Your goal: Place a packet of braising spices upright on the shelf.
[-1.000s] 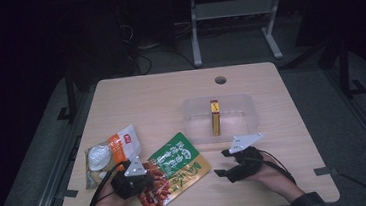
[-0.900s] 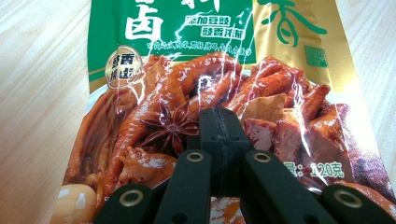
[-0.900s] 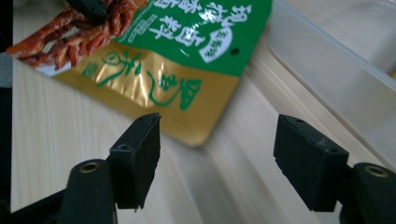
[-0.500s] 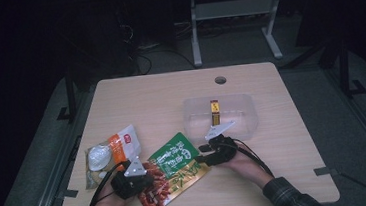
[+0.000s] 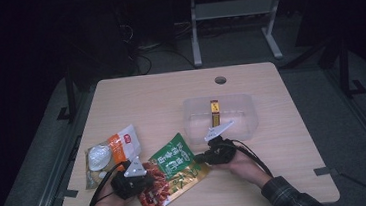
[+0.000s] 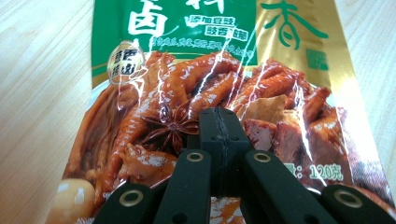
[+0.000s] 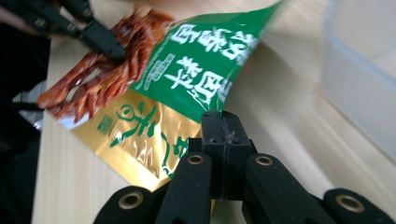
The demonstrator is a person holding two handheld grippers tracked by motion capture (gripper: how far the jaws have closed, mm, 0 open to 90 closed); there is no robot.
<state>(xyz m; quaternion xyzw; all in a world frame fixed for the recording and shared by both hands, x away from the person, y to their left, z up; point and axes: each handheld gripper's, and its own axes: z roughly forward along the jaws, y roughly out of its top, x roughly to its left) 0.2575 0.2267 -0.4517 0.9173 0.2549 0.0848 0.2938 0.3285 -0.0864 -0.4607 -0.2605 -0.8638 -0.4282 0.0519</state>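
Note:
A green, gold and red snack packet [image 5: 174, 170] lies near the table's front edge. My left gripper [image 5: 150, 182] is shut, its tips resting on the packet's red end [image 6: 210, 56]; the packet lies flat under the jaws, not between them. That gripper [image 7: 109, 46] also appears at the far end in the right gripper view. My right gripper [image 5: 199, 158] comes in from the right. Its jaws have just been closing and now stand shut [image 7: 219, 116] on the packet's green and gold edge [image 7: 187, 65], which is lifted a little off the table.
A clear plastic box [image 5: 245, 117] stands just behind the right hand, with a small yellow and red carton [image 5: 215, 112] upright in it. A white and orange food packet [image 5: 112, 150] lies at the front left. The table has a cable hole [image 5: 220, 80] at the back.
The right gripper moved left from beside the clear box to the packet's right edge and closed on it. The left gripper stayed in place.

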